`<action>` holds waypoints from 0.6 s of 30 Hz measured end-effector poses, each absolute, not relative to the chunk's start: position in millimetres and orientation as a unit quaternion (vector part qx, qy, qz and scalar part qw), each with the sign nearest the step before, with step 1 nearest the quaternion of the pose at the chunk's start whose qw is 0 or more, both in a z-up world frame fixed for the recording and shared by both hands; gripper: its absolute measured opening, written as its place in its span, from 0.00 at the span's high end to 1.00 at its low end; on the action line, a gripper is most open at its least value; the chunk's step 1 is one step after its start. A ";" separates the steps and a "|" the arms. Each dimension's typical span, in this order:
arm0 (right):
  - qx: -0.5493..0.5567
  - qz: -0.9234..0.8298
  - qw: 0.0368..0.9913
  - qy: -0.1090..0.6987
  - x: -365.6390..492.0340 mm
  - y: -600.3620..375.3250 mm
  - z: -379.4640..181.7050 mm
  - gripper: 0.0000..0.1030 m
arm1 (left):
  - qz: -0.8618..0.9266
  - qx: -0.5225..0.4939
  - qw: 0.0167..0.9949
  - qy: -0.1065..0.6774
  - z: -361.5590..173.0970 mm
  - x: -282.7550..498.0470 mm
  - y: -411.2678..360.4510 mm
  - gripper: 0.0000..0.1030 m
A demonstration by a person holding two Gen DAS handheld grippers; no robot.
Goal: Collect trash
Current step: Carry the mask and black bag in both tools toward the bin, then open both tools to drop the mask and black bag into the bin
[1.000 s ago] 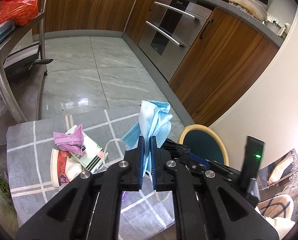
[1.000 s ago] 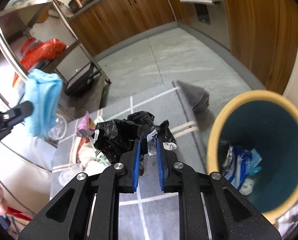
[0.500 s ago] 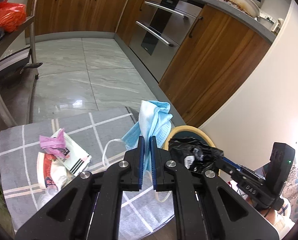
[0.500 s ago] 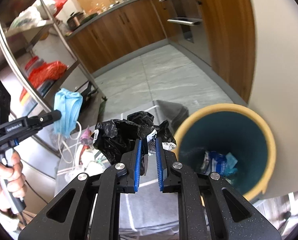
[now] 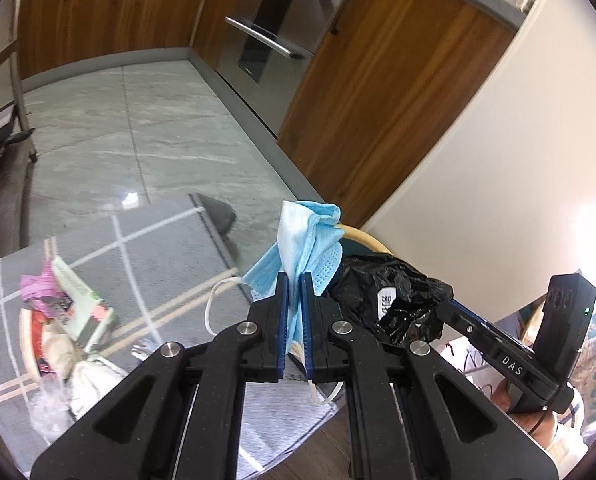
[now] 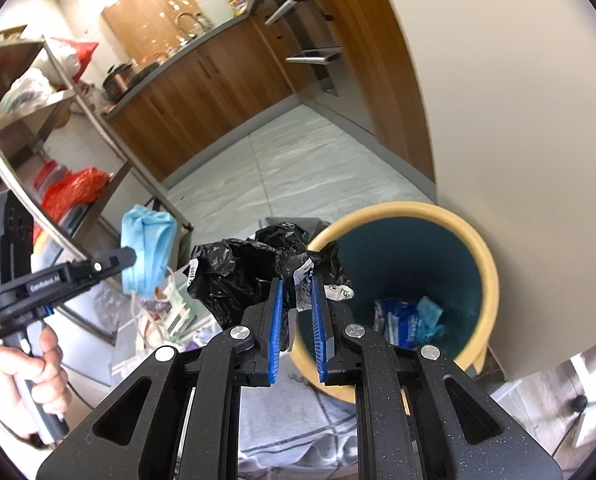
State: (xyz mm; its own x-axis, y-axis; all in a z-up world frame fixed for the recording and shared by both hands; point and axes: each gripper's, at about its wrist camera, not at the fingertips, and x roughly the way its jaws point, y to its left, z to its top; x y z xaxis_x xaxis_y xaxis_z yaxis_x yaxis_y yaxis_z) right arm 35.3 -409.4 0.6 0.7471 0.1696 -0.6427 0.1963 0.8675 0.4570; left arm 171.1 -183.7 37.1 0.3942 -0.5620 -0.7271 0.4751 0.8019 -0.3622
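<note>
My left gripper (image 5: pixel 292 280) is shut on a blue face mask (image 5: pixel 306 240), held in the air; the mask also shows in the right wrist view (image 6: pixel 147 250). My right gripper (image 6: pixel 296 285) holds a crumpled black plastic bag (image 6: pixel 237 272) at the rim of a round bin (image 6: pixel 486 264) with a yellow rim and teal inside; its jaws stand a little apart. The bag also shows in the left wrist view (image 5: pixel 386 300), covering most of the bin (image 5: pixel 368 238). Blue wrappers (image 6: pixel 406 316) lie in the bin.
A pile of trash (image 5: pixel 65 320) with a pink wrapper, a carton and a paper bowl lies on the grey checked rug (image 5: pixel 149 248). Wooden cabinets and an oven (image 5: pixel 273 40) line the far side. A metal shelf rack (image 6: pixel 57 128) stands at the left. A white wall (image 6: pixel 498 120) is behind the bin.
My right gripper has moved closer over the bin's rim with the black bag, and its jaws have parted slightly. My left gripper has moved right, toward the bin, with the mask.
</note>
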 end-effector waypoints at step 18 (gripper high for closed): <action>0.309 -0.078 0.858 0.402 24.3 -456.4 -48.6 0.85 | -0.329 -0.059 0.779 0.531 -37.4 186.9 -281.4 0.94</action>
